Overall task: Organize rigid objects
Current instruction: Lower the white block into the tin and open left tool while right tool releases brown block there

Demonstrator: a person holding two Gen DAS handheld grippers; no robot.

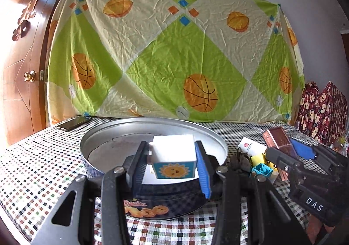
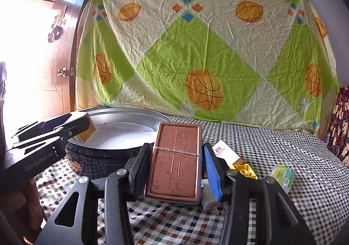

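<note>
My left gripper (image 1: 172, 164) is shut on a white box with a blue sun picture (image 1: 173, 159) and holds it over the round metal tin (image 1: 104, 133). My right gripper (image 2: 176, 168) is shut on a flat copper-brown box with a rubber band (image 2: 176, 160), held above the checked tablecloth just right of the tin (image 2: 122, 116). The right gripper also shows in the left wrist view (image 1: 292, 153), with the brown box (image 1: 280, 138) in it. The left gripper shows at the left of the right wrist view (image 2: 82, 127).
Small objects lie right of the tin: a white card box (image 2: 224, 151), a yellow block (image 2: 245, 169), a teal block (image 1: 261, 170), a green-white packet (image 2: 283, 176). A black phone (image 1: 73, 123) lies at the table's far left. A patterned sheet hangs behind.
</note>
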